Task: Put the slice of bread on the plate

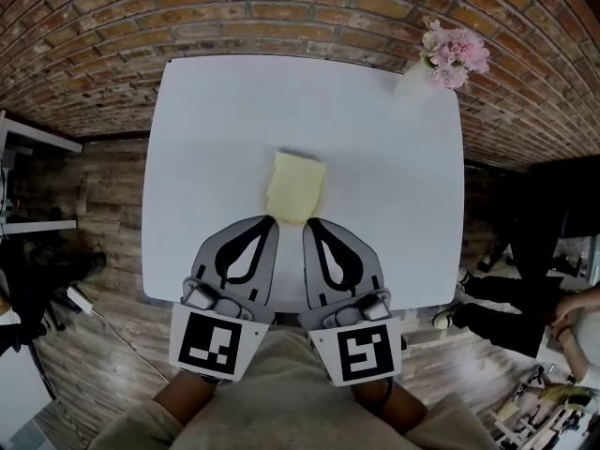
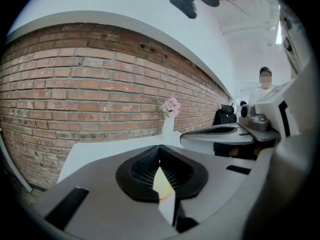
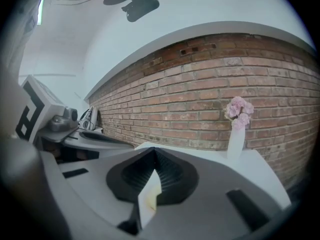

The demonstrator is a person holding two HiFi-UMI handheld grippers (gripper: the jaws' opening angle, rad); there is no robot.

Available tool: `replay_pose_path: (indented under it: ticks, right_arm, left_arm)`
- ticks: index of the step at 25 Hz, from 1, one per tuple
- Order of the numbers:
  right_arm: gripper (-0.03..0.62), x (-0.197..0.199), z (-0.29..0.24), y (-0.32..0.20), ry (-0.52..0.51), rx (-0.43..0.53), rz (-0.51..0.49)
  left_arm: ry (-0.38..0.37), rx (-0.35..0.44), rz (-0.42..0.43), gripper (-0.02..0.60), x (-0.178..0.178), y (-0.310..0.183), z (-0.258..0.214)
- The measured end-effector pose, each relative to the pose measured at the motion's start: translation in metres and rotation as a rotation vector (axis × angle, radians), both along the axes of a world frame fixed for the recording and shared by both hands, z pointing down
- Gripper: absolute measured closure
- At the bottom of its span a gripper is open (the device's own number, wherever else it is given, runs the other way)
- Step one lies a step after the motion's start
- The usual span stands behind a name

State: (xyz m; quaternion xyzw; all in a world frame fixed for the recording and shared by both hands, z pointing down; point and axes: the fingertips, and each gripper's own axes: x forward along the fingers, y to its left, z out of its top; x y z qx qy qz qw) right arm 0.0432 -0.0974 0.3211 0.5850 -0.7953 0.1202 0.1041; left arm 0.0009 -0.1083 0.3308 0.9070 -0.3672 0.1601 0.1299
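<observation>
Bread slice [image 1: 296, 187] lies flat on the table [image 1: 216, 111]. Left tongs [image 1: 272, 219] and right tongs [image 1: 308, 222] are both fully closed and empty, tips just beside the slice's near edge. Flower vase [image 1: 413, 82] stands well beyond the slice.

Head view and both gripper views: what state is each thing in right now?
slice of bread: lying flat on the table, on no plate; none in view.
left gripper: jaws together, nothing held, tip at the bread's near edge.
right gripper: jaws together, nothing held, tip at the bread's near edge.
vase of pink flowers: upright at the table's far right corner.
</observation>
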Motion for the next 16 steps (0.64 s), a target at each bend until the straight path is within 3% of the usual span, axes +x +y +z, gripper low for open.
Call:
replay_pose_path:
  ticks: [16]
  right_arm:
    - [0.588,-0.014,0.005,0.013,0.001,-0.025,-0.024]
  left_arm:
    - [-0.002,0.006,-0.004,0.571,-0.011,0.013,-0.003]
